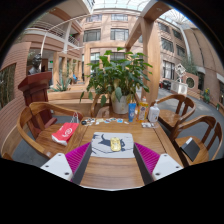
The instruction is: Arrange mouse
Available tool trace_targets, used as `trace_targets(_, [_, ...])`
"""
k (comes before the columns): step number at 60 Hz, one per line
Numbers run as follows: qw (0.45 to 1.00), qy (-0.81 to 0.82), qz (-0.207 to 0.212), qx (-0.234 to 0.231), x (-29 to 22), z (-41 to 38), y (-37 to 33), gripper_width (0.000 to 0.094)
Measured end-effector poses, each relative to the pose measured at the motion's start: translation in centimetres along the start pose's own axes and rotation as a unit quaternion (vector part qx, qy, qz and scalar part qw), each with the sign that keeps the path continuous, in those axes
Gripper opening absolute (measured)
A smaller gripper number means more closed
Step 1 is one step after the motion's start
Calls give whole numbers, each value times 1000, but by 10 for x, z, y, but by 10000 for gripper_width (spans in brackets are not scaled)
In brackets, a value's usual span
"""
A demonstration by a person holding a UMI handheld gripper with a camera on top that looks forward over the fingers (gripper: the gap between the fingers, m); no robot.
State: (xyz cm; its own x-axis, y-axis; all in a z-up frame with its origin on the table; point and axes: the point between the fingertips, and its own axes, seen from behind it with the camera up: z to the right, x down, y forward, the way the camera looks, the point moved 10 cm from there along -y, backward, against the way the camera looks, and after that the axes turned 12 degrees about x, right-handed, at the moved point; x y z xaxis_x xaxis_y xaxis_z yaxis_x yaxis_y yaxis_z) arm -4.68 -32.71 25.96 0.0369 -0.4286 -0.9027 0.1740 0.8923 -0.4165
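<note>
A small yellowish mouse lies on a grey mouse pad on a round wooden table. My gripper is open and empty. Its left fingertip pad and right fingertip pad stand wide apart at either side of the mouse pad. The mouse sits just ahead of the fingers, between their lines, and touches neither of them.
A red flat object lies on the table to the left. Two bottles and a large potted plant stand at the far side. Wooden chairs ring the table. A dark flat device lies at the right.
</note>
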Motion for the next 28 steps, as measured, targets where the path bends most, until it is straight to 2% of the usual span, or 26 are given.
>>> trace_targets(17, [1000,-10,-10,-15,15,-2,-44,857])
trace_targets(28, [1000,-22,-5,-8,15,0,-52,855])
